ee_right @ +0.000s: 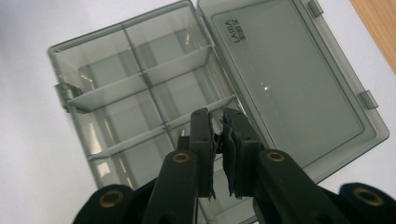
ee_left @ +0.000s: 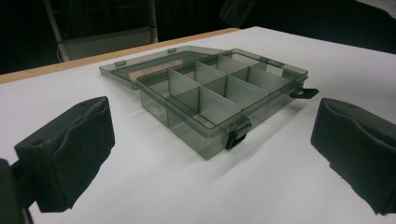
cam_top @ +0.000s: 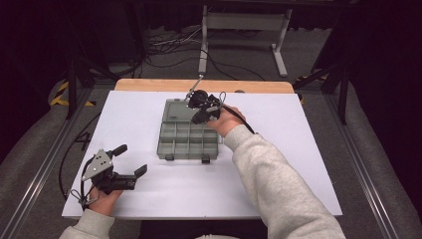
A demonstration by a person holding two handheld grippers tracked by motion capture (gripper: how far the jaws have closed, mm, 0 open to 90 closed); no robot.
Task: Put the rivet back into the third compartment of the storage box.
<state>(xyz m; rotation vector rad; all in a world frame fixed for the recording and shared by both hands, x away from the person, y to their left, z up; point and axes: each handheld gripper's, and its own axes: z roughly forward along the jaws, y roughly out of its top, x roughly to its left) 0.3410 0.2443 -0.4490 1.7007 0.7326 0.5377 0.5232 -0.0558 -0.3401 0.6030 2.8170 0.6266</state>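
A grey see-through compartment box (cam_top: 189, 142) lies open mid-table, its lid (cam_top: 176, 110) folded flat toward the far side. My right gripper (cam_top: 199, 118) hovers over the box's far right compartments, close to the hinge. In the right gripper view its jaws (ee_right: 216, 116) are nearly together over the box (ee_right: 135, 93) beside the lid (ee_right: 285, 88). A tiny item seems pinched between the pads, too small to identify. My left gripper (cam_top: 131, 159) rests open at the near left, apart from the box. In the left gripper view the box (ee_left: 224, 93) shows several empty compartments.
A white sheet (cam_top: 298, 164) covers the table, with a wooden edge (cam_top: 149, 84) at the back. Two dark latches (ee_left: 238, 130) hang on the box's near wall. A metal stand (cam_top: 244, 22) and cables lie on the floor beyond.
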